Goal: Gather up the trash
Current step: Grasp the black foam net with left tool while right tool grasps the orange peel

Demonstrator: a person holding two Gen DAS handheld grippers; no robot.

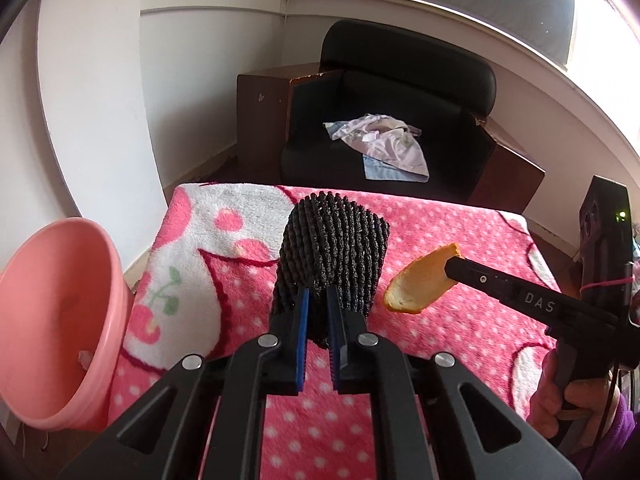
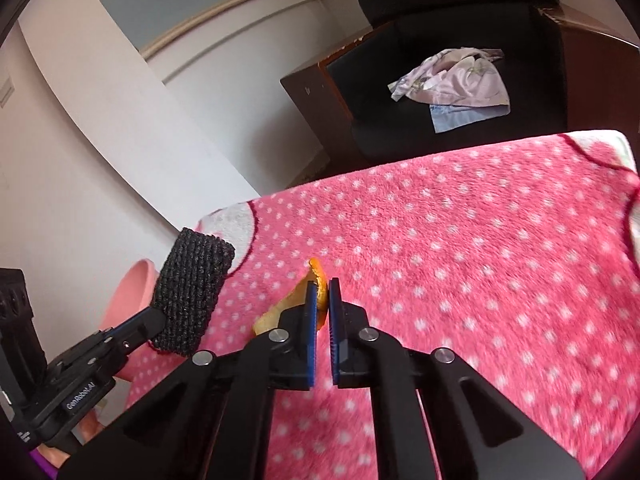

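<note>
My left gripper [image 1: 317, 300] is shut on a black foam-net sleeve [image 1: 334, 258], held upright above the pink dotted blanket [image 1: 460, 344]. From the right wrist view the same sleeve [image 2: 192, 300] stands at the left in the left gripper [image 2: 158, 318]. My right gripper [image 2: 323, 290] is shut on a curved orange peel [image 2: 318, 278], lifted just off the blanket [image 2: 480, 260]. In the left wrist view the peel [image 1: 420, 286] hangs from the right gripper [image 1: 452, 266] to the right of the sleeve. A hand [image 1: 576, 404] holds that gripper.
A pink plastic basin [image 1: 56, 320] sits off the blanket's left edge, also seen in the right wrist view as the basin [image 2: 128, 292]. Behind the table stands a black armchair [image 1: 400, 92] with crumpled cloth [image 1: 380, 142] on its seat. White walls close in on the left.
</note>
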